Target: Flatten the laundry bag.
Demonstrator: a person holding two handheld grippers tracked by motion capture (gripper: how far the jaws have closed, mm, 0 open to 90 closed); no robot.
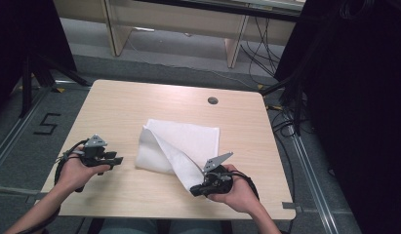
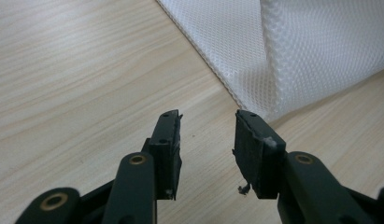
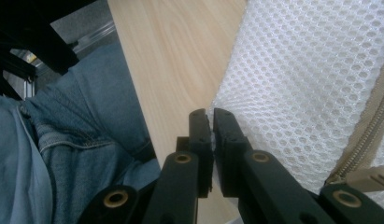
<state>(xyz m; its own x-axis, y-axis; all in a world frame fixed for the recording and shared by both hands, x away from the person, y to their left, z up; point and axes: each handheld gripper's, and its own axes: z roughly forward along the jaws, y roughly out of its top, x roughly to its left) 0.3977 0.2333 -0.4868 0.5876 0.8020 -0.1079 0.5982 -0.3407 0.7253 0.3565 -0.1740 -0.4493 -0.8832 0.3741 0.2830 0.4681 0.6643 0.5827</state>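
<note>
We see a pale wood-grain square table. On its middle lies a white honeycomb-mesh bag with a beige zipper, one corner lifted toward the near edge. Our right gripper is clamped on that corner. Our left gripper, jaws parted and empty, hovers beside the bag.

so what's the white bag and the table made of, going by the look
White bag: looks like a synthetic mesh fabric, matte, with a honeycomb pattern of small holes; a beige zipper runs along one edge. Table: pale wood-grain top, smooth with low sheen, likely laminate rather than solid wood, though the pictures cannot settle that.
</note>
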